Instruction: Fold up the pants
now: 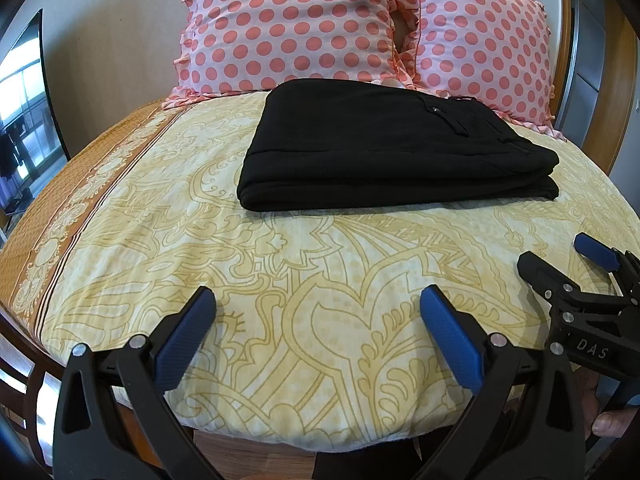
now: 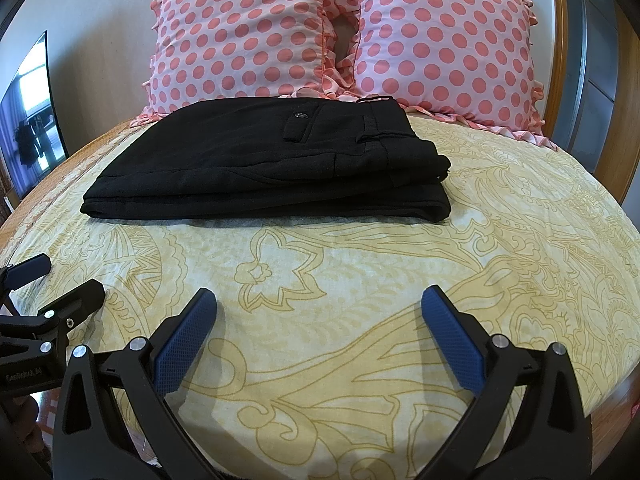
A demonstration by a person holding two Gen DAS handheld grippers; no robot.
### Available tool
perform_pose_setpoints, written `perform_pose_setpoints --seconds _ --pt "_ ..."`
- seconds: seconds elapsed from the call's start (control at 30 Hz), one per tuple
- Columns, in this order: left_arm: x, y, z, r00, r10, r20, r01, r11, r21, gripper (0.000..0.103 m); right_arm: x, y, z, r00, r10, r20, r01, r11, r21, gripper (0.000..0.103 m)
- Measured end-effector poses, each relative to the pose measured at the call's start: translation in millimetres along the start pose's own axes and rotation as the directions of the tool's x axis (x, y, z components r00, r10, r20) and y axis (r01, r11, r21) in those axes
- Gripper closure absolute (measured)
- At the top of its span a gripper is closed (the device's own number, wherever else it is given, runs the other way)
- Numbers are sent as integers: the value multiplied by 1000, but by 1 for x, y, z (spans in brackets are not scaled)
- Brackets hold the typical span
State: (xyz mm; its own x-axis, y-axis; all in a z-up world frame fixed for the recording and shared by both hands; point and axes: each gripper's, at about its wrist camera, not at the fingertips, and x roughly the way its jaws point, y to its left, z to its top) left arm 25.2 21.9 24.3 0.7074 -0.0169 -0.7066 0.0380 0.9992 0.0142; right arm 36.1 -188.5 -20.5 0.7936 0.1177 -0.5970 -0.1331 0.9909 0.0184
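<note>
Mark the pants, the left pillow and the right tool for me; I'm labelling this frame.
pants (image 2: 256, 168): right wrist view, middle of the folded top layer.
left pillow (image 2: 240, 40): right wrist view, centre of its dotted face.
right tool (image 2: 319, 300): right wrist view, midway between its blue fingertips.

You are looking at one folded pair of black pants (image 1: 384, 144), two polka-dot pillows (image 1: 288, 28), one bed (image 1: 280, 280), and two grippers (image 1: 316, 320).

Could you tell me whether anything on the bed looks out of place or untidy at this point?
Nothing much stands out. The black pants lie folded in a compact stack on the bedsheet, just before the two polka-dot pillows. The upper layer sits slightly back from the lower one. Both grippers, left and right, are open and clear of the fabric.
</note>
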Motion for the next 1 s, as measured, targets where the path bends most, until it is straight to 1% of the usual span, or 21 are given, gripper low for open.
perform_pose_setpoints --seconds 1.0 --pt "2 -2 0 1000 3 1 -3 1000 -1 2 0 0 0 1000 0 0 0 1000 0 1"
